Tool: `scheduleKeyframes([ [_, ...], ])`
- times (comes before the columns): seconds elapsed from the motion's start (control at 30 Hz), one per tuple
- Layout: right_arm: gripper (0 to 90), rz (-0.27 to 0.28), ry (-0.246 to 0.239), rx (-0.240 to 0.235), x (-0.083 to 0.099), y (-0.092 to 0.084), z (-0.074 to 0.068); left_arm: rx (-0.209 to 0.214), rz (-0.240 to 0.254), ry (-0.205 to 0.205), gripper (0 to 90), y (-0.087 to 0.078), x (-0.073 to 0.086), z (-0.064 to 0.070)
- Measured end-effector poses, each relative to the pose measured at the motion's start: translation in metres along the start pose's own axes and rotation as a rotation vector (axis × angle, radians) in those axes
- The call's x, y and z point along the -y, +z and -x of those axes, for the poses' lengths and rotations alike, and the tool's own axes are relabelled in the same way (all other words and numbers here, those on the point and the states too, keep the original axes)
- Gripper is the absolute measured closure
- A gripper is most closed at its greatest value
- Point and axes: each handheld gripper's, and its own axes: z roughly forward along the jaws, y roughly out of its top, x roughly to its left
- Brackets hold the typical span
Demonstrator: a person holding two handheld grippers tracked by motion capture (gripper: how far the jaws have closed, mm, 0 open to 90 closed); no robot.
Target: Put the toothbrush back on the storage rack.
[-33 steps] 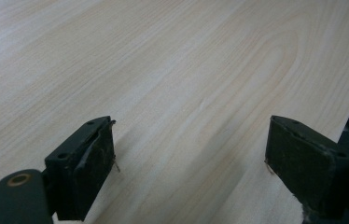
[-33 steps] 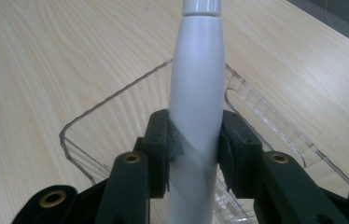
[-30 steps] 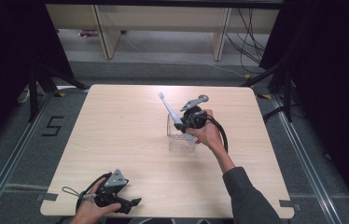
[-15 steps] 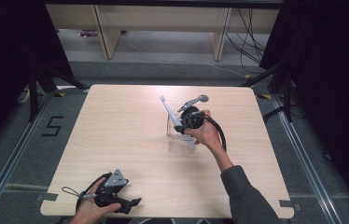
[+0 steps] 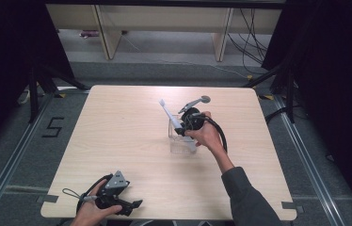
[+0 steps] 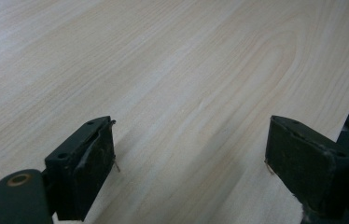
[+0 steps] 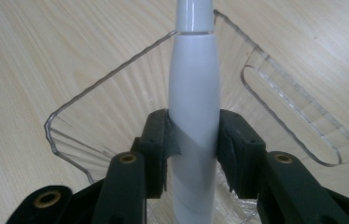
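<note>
A white toothbrush (image 5: 170, 113) (image 7: 194, 70) leans tilted, head up and to the left, over a clear plastic holder (image 5: 181, 143) (image 7: 93, 88) near the table's middle. My right gripper (image 5: 181, 128) (image 7: 194, 135) is shut on the toothbrush handle, with its jaws just inside the holder's rim. At the table's near left corner my left gripper (image 5: 134, 207) (image 6: 191, 154) rests low over bare wood. It is open, with nothing between its jaws.
The light wooden table (image 5: 117, 122) ends close to the left gripper on the near side. Shelf legs (image 5: 106, 33) and cables stand on the floor behind the far edge. A taped "5" (image 5: 52, 127) marks the floor at left.
The right gripper and toothbrush have shifted slightly down and toward the person over the clear holder. The left gripper has not moved.
</note>
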Motion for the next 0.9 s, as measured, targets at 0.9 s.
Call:
scheduleKeyframes([
  [0.9,52.9,0.152,-0.025,-0.014,0.001,-0.036,0.001,0.0,-0.004,-0.001,15.0,0.0,0.0,0.0],
])
